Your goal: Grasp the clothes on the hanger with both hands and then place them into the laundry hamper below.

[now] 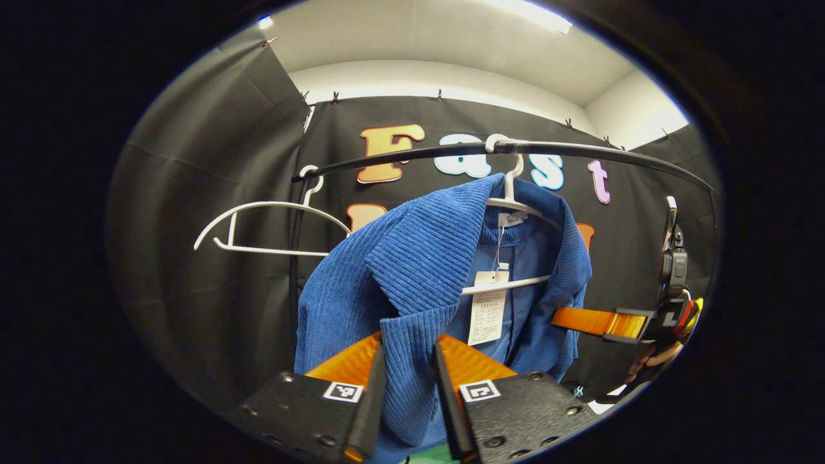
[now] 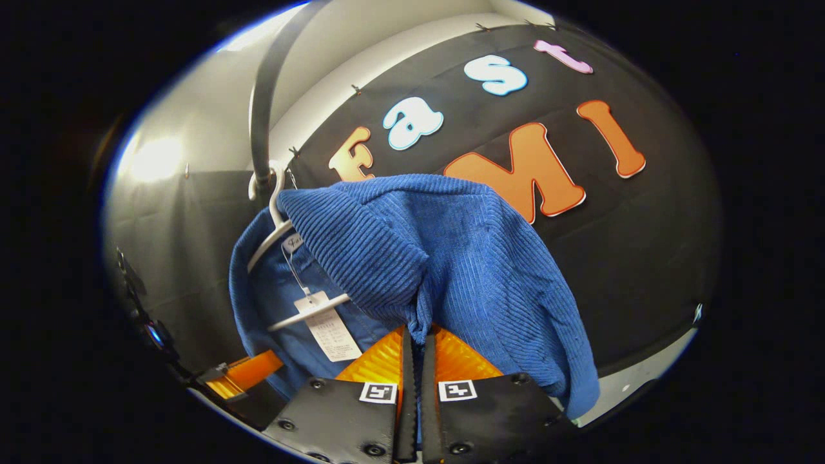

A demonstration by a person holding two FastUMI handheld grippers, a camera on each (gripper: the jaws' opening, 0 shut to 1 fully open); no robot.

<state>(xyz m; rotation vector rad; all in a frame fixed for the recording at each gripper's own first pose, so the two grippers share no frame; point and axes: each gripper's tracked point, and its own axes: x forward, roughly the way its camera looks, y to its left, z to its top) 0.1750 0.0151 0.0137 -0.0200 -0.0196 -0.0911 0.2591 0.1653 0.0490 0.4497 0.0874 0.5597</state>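
A blue corduroy jacket (image 1: 419, 270) hangs on a white hanger (image 1: 512, 200) hooked over a black rail (image 1: 515, 149). A paper tag (image 1: 488, 309) dangles inside its collar. My left gripper (image 1: 408, 361) is shut on the jacket's front lapel, cloth pinched between both fingers. In the right gripper view the same jacket (image 2: 464, 258) drapes ahead, and my right gripper (image 2: 416, 345) is shut on a fold of its other front edge. The right gripper (image 1: 602, 321) also appears at the jacket's far side in the left gripper view, held by a hand.
An empty white hanger (image 1: 271, 225) hangs on the rail to the left of the jacket. The rail's black upright post (image 1: 295, 258) stands just beside it. Black cloth walls close in behind and at the sides.
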